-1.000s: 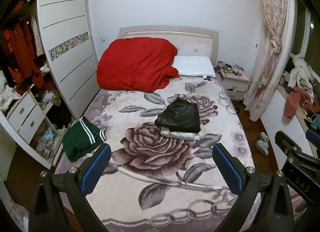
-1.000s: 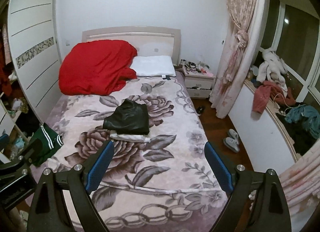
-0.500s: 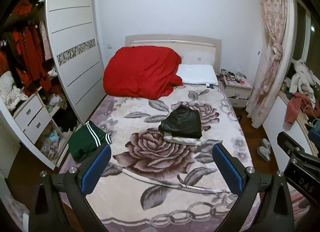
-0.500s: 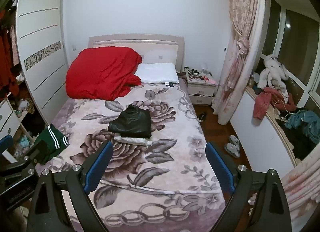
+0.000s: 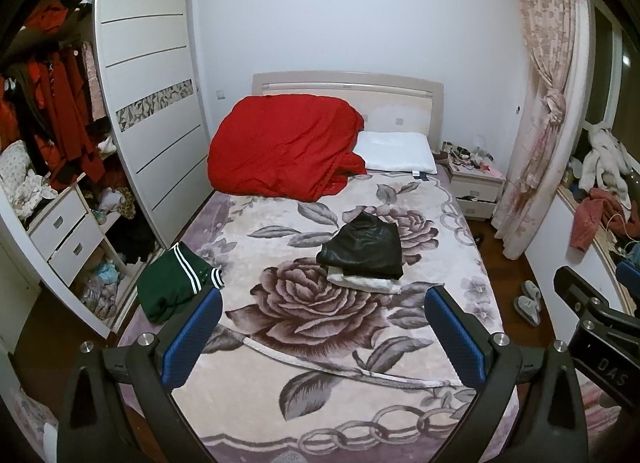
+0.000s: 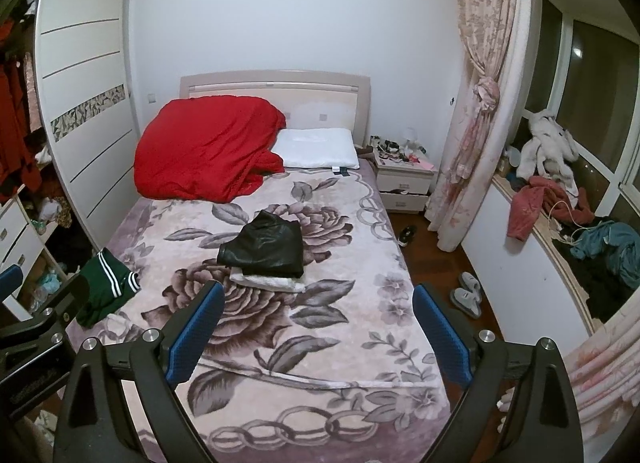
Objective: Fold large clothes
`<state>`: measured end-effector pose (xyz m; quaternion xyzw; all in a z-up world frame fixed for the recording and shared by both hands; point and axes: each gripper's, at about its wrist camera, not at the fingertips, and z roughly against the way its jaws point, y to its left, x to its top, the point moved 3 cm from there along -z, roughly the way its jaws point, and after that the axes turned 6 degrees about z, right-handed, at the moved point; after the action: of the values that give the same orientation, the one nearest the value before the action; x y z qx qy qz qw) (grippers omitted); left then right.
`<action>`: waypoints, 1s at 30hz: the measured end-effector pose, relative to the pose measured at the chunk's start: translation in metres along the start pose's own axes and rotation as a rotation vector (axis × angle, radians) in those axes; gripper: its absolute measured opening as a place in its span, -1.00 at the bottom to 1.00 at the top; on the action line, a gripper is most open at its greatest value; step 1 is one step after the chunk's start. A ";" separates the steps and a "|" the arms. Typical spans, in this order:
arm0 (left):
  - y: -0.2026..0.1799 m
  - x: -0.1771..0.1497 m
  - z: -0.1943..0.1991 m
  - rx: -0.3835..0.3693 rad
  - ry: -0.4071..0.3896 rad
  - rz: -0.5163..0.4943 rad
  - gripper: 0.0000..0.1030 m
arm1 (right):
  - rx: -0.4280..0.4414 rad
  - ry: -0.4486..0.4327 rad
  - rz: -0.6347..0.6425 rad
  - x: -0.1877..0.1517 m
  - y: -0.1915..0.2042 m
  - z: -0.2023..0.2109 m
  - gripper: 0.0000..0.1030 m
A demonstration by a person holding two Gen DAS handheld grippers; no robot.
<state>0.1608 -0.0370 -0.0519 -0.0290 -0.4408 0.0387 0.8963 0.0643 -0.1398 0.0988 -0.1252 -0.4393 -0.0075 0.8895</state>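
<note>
You are holding the left gripper [image 5: 322, 327] above the foot of the bed [image 5: 340, 395], its blue-padded jaws spread wide and gripping nothing; the right gripper [image 6: 316, 323] is hanging beside it in the same released state, jaws wide apart. Each camera is catching the other tool at its edge (the left view at its right border, the right view at its left border).

On the bed's flowered blanket, the green garment [image 5: 176, 283] with white stripes is lying bunched at the left edge, near the foot. Farther up, around the middle of the bed, the black garment [image 5: 362, 251] is sitting folded on top of a folded white garment [image 5: 364, 283]. Beyond them, at the head of the bed, a red quilt [image 5: 280, 147] is heaped beside a white pillow [image 5: 396, 151].

The left view is showing you the open wardrobe [image 5: 60, 123] left of the bed, with red clothes hanging. The right view is showing more of the window ledge [image 6: 560, 235] right of the bed, strewn with clothes, and the slippers [image 6: 466, 295] on the floor.
</note>
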 end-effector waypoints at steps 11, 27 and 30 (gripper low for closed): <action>-0.001 0.008 0.004 -0.001 -0.011 0.009 1.00 | 0.006 -0.006 0.004 0.008 -0.001 -0.002 0.88; -0.009 0.014 0.008 0.002 -0.036 0.007 1.00 | 0.013 -0.010 0.006 0.018 0.001 -0.004 0.88; -0.011 0.016 0.010 0.002 -0.038 0.002 1.00 | 0.012 -0.012 0.003 0.020 0.001 -0.004 0.88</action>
<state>0.1635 -0.0465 -0.0324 -0.0279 -0.4576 0.0406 0.8878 0.0800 -0.1374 0.1121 -0.1208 -0.4446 -0.0027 0.8876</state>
